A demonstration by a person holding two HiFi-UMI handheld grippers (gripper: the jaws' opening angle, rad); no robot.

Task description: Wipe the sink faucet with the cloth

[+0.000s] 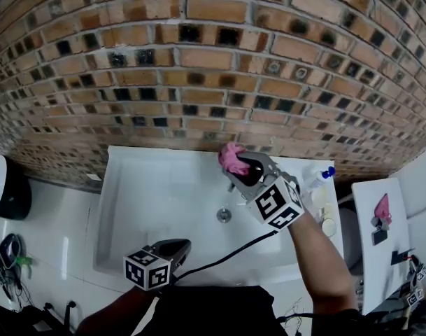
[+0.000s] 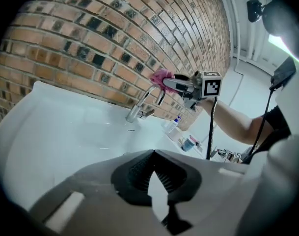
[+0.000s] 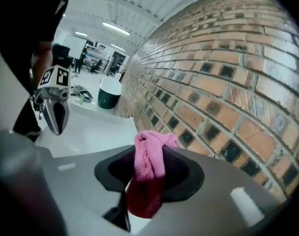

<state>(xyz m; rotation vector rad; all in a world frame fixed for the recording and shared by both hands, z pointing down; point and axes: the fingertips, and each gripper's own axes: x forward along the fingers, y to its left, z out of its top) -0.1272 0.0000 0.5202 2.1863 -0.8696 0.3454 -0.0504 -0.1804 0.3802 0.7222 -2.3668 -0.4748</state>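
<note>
Nearest, the left gripper (image 1: 179, 246) hung over the front edge of the white rectangular sink (image 1: 129, 187), fingers closed on nothing. Farther back, the right gripper (image 1: 242, 166) clamped the crumpled pink cloth (image 1: 231, 157) against the top of the curved chrome faucet (image 2: 142, 104). Wiping looked underway, and the next move called for drawing the cloth down the spout.

In the head view the faucet (image 2: 135, 113) was mostly covered by the right gripper (image 1: 239, 168) and pink cloth (image 1: 231, 157); a dark bin (image 1: 17, 196) was cut by the left edge; small containers (image 1: 323, 212) could not be identified.
</note>
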